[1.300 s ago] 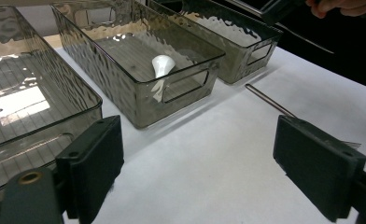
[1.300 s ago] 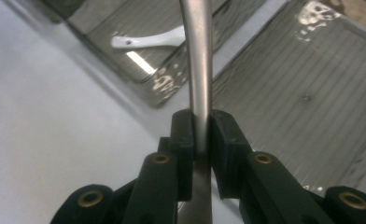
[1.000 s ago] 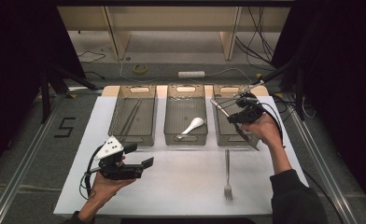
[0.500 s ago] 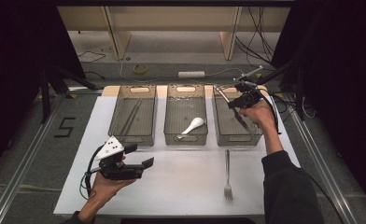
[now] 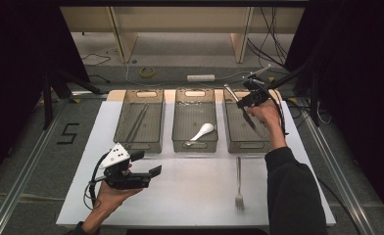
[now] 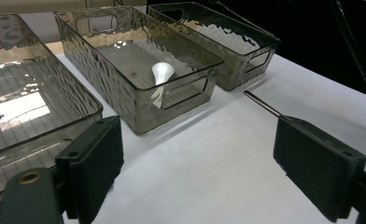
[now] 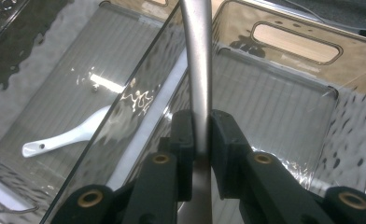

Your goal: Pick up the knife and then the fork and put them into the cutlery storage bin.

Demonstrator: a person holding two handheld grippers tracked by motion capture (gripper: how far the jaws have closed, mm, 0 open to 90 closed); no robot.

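Lifted farther back over the right-hand smoky clear plastic bin (image 5: 246, 128), the right gripper (image 5: 247, 100) is clamped on a slim silver metal knife (image 7: 197, 70); the left gripper (image 5: 148, 166) is held wide apart, empty, above the white mat (image 5: 195, 186).

Bright overhead light, dark surrounds, glare on bins (image 7: 102, 84), perhaps slightly soft.

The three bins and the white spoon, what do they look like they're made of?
The three smoky see-through bins look like rippled clear plastic: the table shows through their wavy, glossy walls. The white scoop-shaped spoon in the middle bin looks like glazed ceramic, smooth and opaque, though white plastic can't be ruled out.
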